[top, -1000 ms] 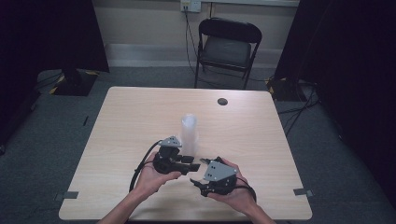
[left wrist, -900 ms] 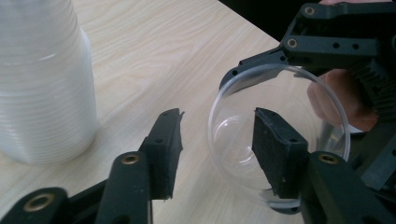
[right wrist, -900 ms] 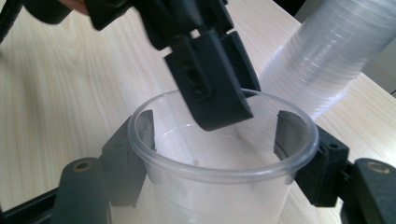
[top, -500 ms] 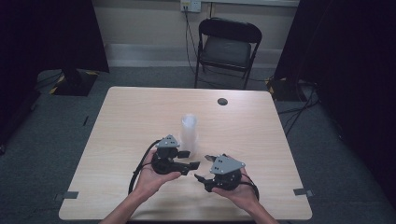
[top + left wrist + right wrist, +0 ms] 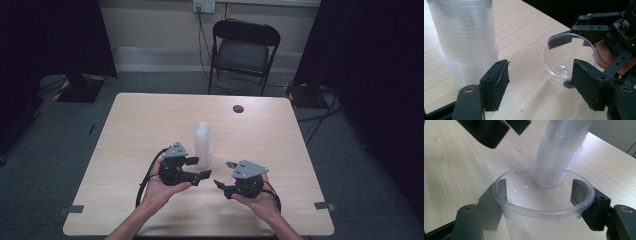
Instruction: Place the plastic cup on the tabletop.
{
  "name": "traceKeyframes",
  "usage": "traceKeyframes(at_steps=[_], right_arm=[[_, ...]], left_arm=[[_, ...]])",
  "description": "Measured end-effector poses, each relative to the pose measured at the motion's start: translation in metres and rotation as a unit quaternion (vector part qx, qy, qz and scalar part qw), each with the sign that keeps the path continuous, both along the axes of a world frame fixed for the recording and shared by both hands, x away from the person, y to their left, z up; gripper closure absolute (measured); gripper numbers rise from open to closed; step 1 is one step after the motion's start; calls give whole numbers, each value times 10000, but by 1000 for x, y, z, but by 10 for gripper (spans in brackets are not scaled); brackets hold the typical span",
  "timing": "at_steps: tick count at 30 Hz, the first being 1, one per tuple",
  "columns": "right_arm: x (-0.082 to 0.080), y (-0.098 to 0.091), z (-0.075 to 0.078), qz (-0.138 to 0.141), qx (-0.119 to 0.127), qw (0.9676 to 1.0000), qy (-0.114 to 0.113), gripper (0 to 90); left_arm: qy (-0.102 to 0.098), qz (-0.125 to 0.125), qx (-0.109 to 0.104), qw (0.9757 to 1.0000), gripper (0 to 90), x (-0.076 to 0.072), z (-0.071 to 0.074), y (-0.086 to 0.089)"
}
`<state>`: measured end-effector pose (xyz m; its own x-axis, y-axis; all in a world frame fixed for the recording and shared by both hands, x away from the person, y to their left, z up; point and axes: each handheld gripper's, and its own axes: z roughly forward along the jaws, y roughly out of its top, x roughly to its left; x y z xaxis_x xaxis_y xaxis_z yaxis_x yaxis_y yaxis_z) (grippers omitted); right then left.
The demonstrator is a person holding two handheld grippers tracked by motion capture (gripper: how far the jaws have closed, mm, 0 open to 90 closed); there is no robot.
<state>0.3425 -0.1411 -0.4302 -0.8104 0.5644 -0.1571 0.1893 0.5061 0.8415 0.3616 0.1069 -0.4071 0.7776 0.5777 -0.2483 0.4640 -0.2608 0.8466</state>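
a person is sitting at a pale wooden worktop, holding a claw in each hand. the right claw is gripping a single clear plastic cup, its two black jaws pressing on opposite sides of the cup just under the rim; in the left gripper view the same cup is showing tilted toward the camera, mouth open and base visible. the left claw is standing wide, with bare worktop between its padded jaws and nothing touching either pad. a tall stack of clear cups is standing upright near the middle of the worktop, just beyond the left claw and close beside its left jaw in the left gripper view. in the high view the right claw is pointing toward the left one, the two near each other but apart. a small dark round thing is lying toward the far edge, and a black folding chair is standing beyond the worktop.
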Motion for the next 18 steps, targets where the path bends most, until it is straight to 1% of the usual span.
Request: traceKeyframes(at_steps=[2, 4, 6, 7, 9, 10, 12, 13, 15, 16, 18], right_arm=[[2, -2, 1, -55, 92, 9999, 71, 289], [5, -5, 2, -134, 146, 9998, 89, 289], [7, -8, 3, -215, 193, 9996, 74, 289], [8, -9, 4, -267, 239, 9993, 83, 289], [10, -12, 6, -329, 314, 9989, 79, 289], [11, -13, 7, -367, 329, 9988, 76, 289], [13, -17, 8, -426, 433, 9981, 114, 289], [15, -19, 8, -445, 501, 9977, 133, 289], [17, -23, 9, -523, 528, 9971, 146, 289], [18, -25, 10, -552, 558, 9968, 135, 289], [21, -28, 11, -599, 604, 9962, 160, 289]], left_arm=[[-28, 29, 51, 10000, 289, 0, 0, 1], [-106, 44, 82, 9999, 280, -1, 0, 1], [-143, 7, 27, 9999, 265, -1, 0, 3], [-182, 15, -7, 9998, 241, -2, 0, 4], [-314, -4, 73, 9995, 233, -2, 0, 5], [-331, 33, 128, 9994, 229, -2, 0, 5], [-315, 74, 214, 9992, 223, -1, -1, 6], [-251, 93, 217, 9994, 217, -1, -2, 7], [-251, 100, 301, 9992, 214, -2, -4, 10], [-224, 89, 403, 9989, 210, -4, -6, 14], [-229, 88, 404, 9989, 204, -5, -6, 15]])
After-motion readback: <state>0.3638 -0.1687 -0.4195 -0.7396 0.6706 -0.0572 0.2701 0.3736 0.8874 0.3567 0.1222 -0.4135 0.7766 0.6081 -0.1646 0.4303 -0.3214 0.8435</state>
